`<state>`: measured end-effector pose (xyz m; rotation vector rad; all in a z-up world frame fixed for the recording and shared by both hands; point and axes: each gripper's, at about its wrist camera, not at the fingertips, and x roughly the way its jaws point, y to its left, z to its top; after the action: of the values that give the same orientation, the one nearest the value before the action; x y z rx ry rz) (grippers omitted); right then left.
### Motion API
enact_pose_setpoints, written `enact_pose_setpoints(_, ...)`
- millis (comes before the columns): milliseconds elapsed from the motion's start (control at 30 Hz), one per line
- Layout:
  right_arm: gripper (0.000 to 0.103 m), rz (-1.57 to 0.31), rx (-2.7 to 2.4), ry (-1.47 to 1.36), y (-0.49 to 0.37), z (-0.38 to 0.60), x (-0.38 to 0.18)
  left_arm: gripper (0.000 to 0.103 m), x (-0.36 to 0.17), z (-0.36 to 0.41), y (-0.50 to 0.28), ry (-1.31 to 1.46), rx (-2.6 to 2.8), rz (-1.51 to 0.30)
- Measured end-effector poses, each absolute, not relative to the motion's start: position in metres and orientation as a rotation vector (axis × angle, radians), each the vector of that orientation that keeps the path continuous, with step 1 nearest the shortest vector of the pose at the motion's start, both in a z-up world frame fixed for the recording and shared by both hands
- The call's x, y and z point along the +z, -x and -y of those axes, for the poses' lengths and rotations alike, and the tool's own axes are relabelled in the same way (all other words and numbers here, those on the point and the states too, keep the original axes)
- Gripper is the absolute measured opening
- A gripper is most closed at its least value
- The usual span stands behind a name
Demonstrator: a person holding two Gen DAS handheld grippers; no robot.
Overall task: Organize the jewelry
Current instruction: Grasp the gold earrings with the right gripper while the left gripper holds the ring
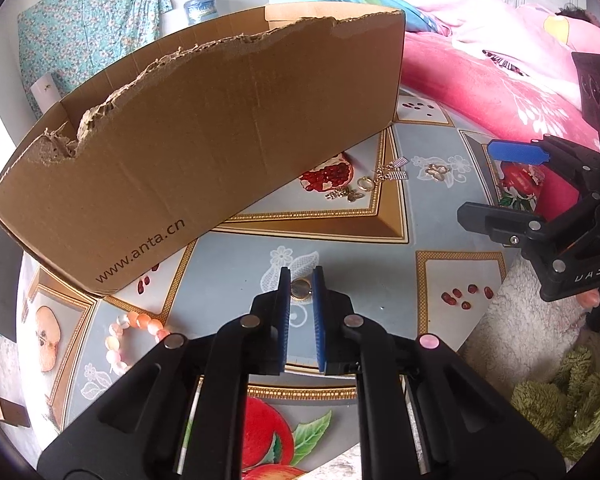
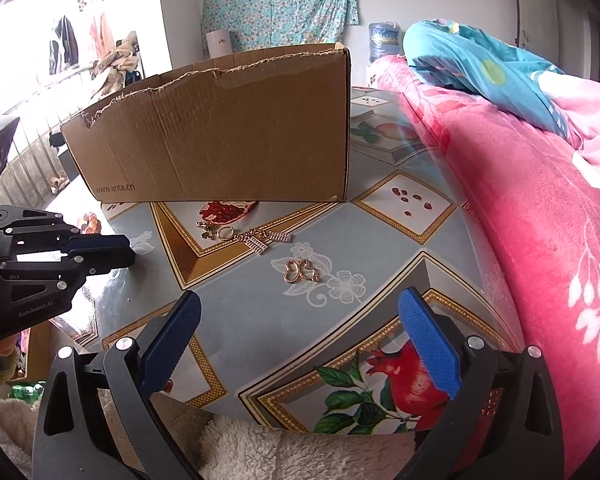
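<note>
My left gripper [image 1: 301, 276] points down at the table, its blue pads closed on a small round gold piece [image 1: 301, 290] that lies on the cloth. A pink beaded bracelet [image 1: 132, 336] lies to its left. Further out lie a gold ring [image 1: 365, 183], a leaf charm [image 1: 346, 194], silver bar earrings [image 1: 396, 170] and a gold butterfly piece [image 1: 436, 172]. My right gripper [image 2: 300, 298] hangs open and empty, just short of the butterfly piece [image 2: 302, 272]. A torn cardboard box [image 2: 220, 132] stands behind the ring [image 2: 225, 233] and earrings [image 2: 268, 240].
The round table [image 1: 360, 264] has a glossy cloth printed with fruit. A pink blanket [image 2: 540, 220] lies along the right edge. White and green fluffy fabric [image 1: 540, 360] sits at the near edge. The left gripper [image 2: 116, 252] shows at the left of the right wrist view.
</note>
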<state>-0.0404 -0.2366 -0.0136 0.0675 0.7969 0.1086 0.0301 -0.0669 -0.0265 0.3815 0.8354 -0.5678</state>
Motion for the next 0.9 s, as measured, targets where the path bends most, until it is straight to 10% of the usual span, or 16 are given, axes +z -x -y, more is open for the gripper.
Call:
enact_pose_setpoints(433, 0.043, -0.933, 0.226, -0.015, 0.009, 0.238, -0.009, 0.010, -0.026, 0.063, -0.033, -0.325, -0.524, -0.833)
enact_pose_setpoints(900, 0.030, -1.119, 0.338, 0.125, -0.018, 0.229, -0.002, 0.010, -0.027, 0.065, -0.033, -0.332, -0.512, -0.821)
